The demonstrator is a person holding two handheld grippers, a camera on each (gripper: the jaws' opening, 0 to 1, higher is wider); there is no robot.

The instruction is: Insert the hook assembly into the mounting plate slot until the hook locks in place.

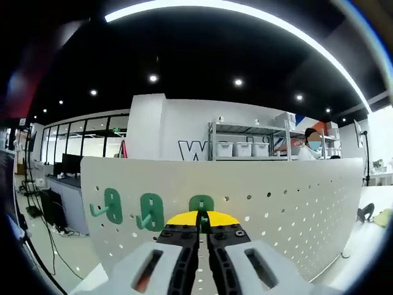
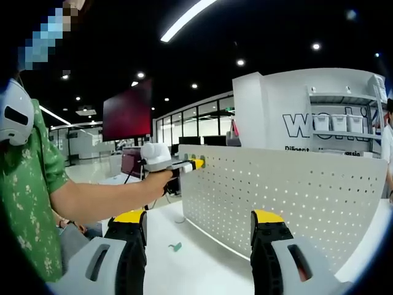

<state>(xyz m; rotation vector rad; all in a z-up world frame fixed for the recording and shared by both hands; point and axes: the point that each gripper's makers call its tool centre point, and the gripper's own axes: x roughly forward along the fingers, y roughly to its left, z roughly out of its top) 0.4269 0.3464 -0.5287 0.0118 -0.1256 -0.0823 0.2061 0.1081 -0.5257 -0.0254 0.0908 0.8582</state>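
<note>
A: Green hooks on the white pegboard: a first hook (image 1: pixel 109 206) on the left, a second hook (image 1: pixel 150 212) beside it, both seated and sticking out, so those two look done

B: And the third hook (image 1: pixel 201 203) further right?

A: It sits at the board right above the left gripper (image 1: pixel 202 228), whose yellow-tipped jaws are pressed together under it. I read that as clamped on the hook's lower part, though the actual contact is hidden. Whether it has locked into its slot I can't tell

B: The other hand?

A: In the right gripper view the pegboard (image 2: pixel 295 184) stands upright on the white table (image 2: pixel 196 258), and the left gripper (image 2: pixel 184 166) is up at its top left edge, held by a person's bare arm. One more small green piece (image 2: pixel 175 247) lies loose on the table, well apart from the board. The right gripper (image 2: pixel 198 230) hangs back with its jaws spread wide, holding nothing

B: So what's left?

A: Likely confirming the third hook, then perhaps that loose piece
</note>
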